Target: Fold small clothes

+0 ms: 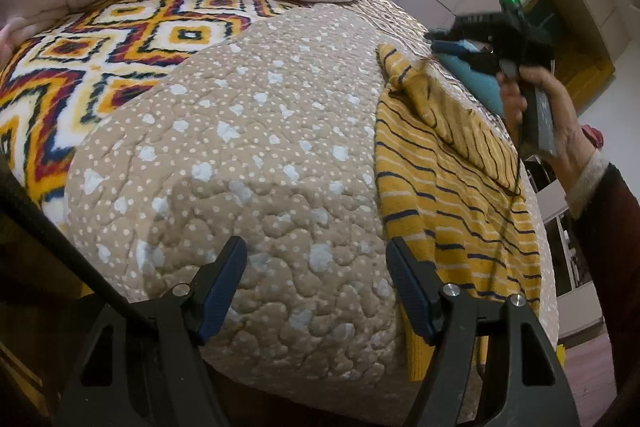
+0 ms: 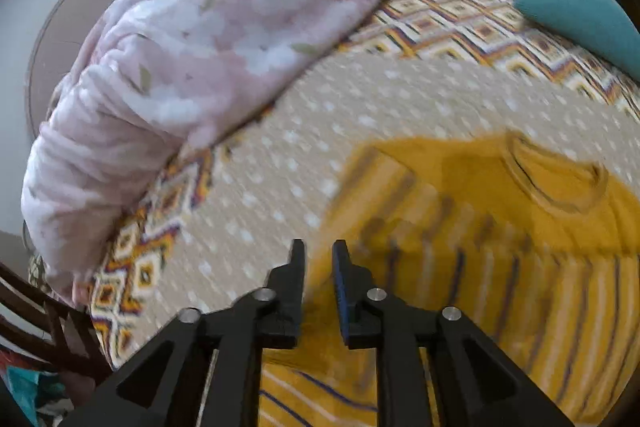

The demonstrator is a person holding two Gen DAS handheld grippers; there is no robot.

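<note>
Striped yellow shirt (image 1: 452, 183): lies on the dotted tan quilt (image 1: 256, 147), one flap lifted and turned over its upper part.

Risks, judged: the raised flap may slide free or drag the body askew if the pinch is shallow; the quilt could be caught instead.

Left gripper (image 1: 316, 291): just left of the shirt's hem, low over the quilt, jaws spread wide, empty.

Right gripper (image 2: 318, 291): above the shirt's left edge, angled down; jaws nearly closed, grasp cannot be told through blur.

My left gripper (image 1: 316, 291) is matte black with blue ribbed pads (image 1: 222, 291), silver screws (image 1: 451, 289); dark maroon sleeve (image 1: 608, 227), pale cuff.
</note>
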